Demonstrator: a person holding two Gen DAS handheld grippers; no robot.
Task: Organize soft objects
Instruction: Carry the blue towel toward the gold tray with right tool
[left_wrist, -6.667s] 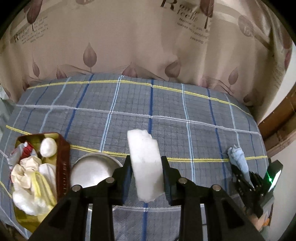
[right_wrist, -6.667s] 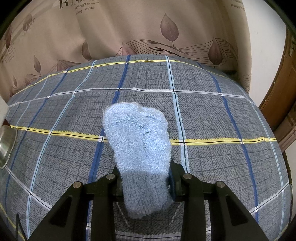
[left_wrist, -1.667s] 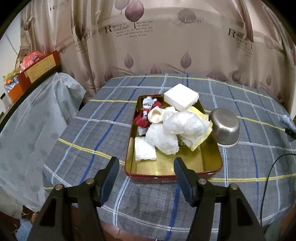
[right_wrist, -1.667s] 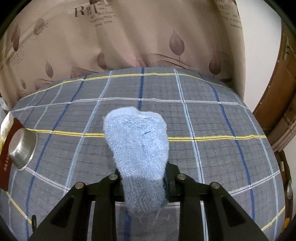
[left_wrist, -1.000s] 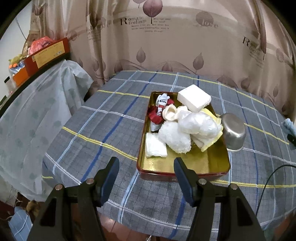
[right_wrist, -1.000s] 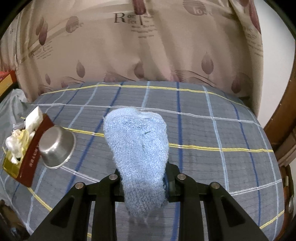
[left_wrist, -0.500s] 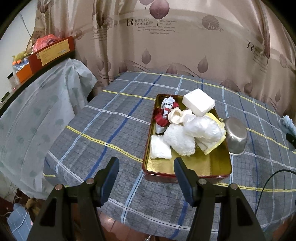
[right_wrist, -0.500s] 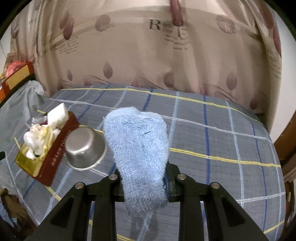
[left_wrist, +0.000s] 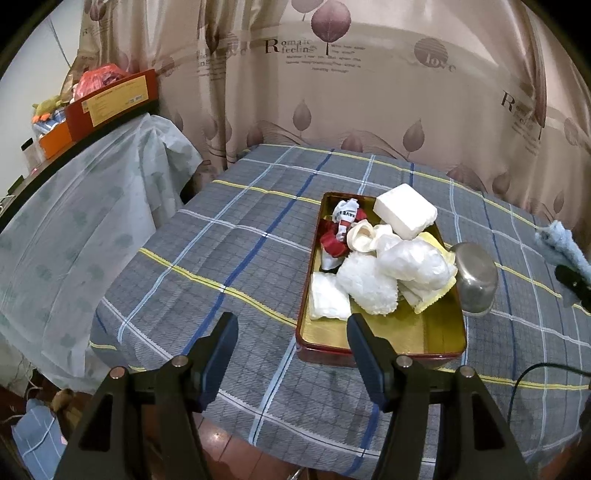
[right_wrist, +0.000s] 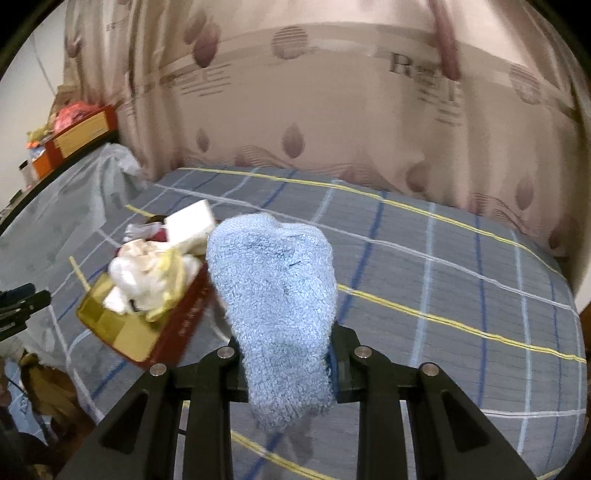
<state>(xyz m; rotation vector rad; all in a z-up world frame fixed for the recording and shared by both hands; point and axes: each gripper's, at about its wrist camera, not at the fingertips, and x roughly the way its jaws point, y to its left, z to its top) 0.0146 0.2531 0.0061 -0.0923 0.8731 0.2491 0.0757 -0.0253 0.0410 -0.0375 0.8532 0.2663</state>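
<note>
Looking along our right gripper (right_wrist: 286, 354), we see its two fingers clenched on a light blue sock (right_wrist: 275, 295). The sock stands up between the fingers, and its fluffy end hangs below them. It is held above the table (right_wrist: 461, 280), which is covered with a grey checked cloth with blue, white and yellow lines. This view is a little blurred.

To the left of the sock is a tin box (right_wrist: 173, 328), red outside and gold inside. It is full of soft things: a white block (right_wrist: 190, 221) at the far end, white cloths and something yellow. We cannot tell every piece in this view.

Our left gripper (left_wrist: 290, 343) is released, with nothing between its fingers. It hangs over the near edge of the table (left_wrist: 207, 258), just before the near left corner of the tin box (left_wrist: 388, 349). In this view the box shows more clearly. The white block (left_wrist: 404, 210) lies at the far right corner, on top of the pile. A red and white cloth (left_wrist: 341, 229) is at the far left. A cream cloth (left_wrist: 364, 236), a clear plastic bundle (left_wrist: 415, 262) and a fluffy white ball (left_wrist: 367, 284) are in the middle, and a folded white cloth (left_wrist: 327, 301) lies flat at the left wall. A yellow cloth (left_wrist: 437, 297) lies under the pile at the right.

A steel bowl (left_wrist: 476, 275) lies tilted just beside the right wall of the box. Further right, at the edge of this view, we see the blue sock (left_wrist: 563, 243) in the right gripper.

Behind the table hangs a beige curtain (left_wrist: 369, 92) with leaves and words.
</note>
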